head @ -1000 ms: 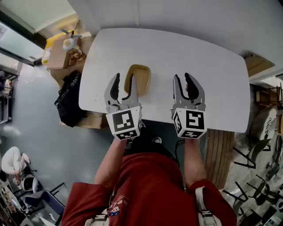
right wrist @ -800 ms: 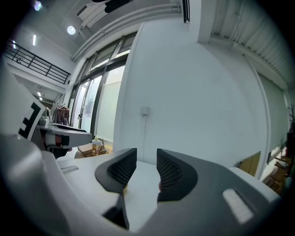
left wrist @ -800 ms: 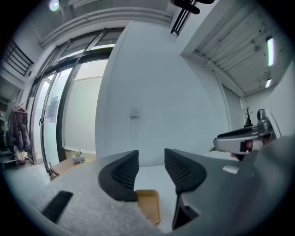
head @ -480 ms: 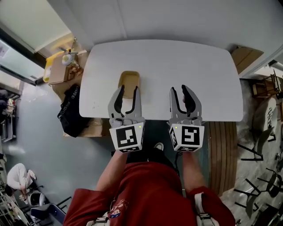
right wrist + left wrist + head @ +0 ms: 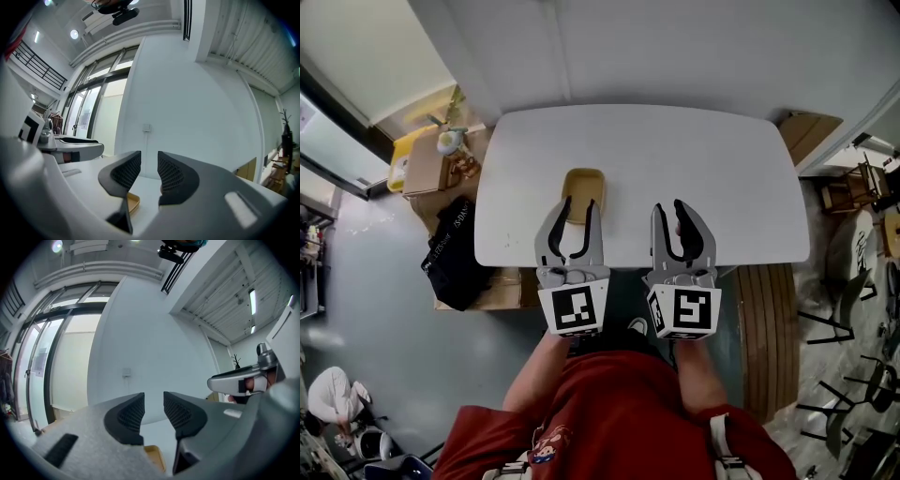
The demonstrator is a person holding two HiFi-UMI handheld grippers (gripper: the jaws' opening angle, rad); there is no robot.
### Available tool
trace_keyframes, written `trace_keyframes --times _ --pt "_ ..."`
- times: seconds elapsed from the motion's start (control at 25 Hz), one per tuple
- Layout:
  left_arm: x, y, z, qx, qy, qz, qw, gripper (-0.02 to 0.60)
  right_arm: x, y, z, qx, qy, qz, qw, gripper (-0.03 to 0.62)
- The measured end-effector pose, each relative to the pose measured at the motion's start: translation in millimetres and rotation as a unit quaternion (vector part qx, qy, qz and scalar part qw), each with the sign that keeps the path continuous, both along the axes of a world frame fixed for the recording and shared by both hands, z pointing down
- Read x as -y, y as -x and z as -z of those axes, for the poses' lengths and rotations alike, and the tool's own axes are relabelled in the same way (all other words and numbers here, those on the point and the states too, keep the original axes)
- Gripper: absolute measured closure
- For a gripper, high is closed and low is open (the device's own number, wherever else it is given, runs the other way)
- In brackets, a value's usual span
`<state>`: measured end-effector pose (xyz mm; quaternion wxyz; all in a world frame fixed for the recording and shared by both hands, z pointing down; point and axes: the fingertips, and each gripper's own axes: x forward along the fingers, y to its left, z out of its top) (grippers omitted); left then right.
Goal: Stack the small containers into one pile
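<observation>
A small tan container (image 5: pixel 583 190) sits on the white table (image 5: pixel 694 159), left of centre near the front edge. My left gripper (image 5: pixel 578 208) hovers over that edge just short of the container, jaws closing with nothing between them. Beside it, my right gripper (image 5: pixel 667 211) is held above the front edge, jaws likewise closing on nothing. In the left gripper view the container (image 5: pixel 154 456) shows low between the fingers (image 5: pixel 126 418). In the right gripper view the container (image 5: pixel 132 204) peeks out below the left finger (image 5: pixel 123 174).
Left of the table on the floor are a cardboard box (image 5: pixel 427 159) with clutter, a yellow bin (image 5: pixel 403 150) and a black bag (image 5: pixel 450 253). A wooden panel (image 5: pixel 806 131) leans at the table's right end. Chairs (image 5: pixel 853 309) stand at the far right.
Both grippers have drawn back toward me and nearer the table's front edge, and their jaws have narrowed. The tan container has not moved on the table.
</observation>
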<state>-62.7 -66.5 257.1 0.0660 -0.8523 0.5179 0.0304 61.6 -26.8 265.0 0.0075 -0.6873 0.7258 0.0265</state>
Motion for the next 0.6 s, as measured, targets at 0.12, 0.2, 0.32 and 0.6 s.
trace_keyframes --times 0.12,0.2,0.32,0.6 --pt "0 12 6 -0.01 -0.01 0.01 0.9999 0.474 3 8 1 -0.003 0.002 0.002 1.0 0.49" --pt "2 16 7 -0.011 -0.014 0.01 0.9998 0.488 6 12 1 -0.004 0.002 0.004 1.0 0.494" --pt "2 17 9 -0.012 -0.017 0.008 0.9997 0.508 9 16 1 -0.008 0.002 0.007 1.0 0.52" --pt "8 18 10 -0.008 -0.015 0.014 0.9998 0.563 17 20 2 -0.023 0.007 0.018 1.0 0.594"
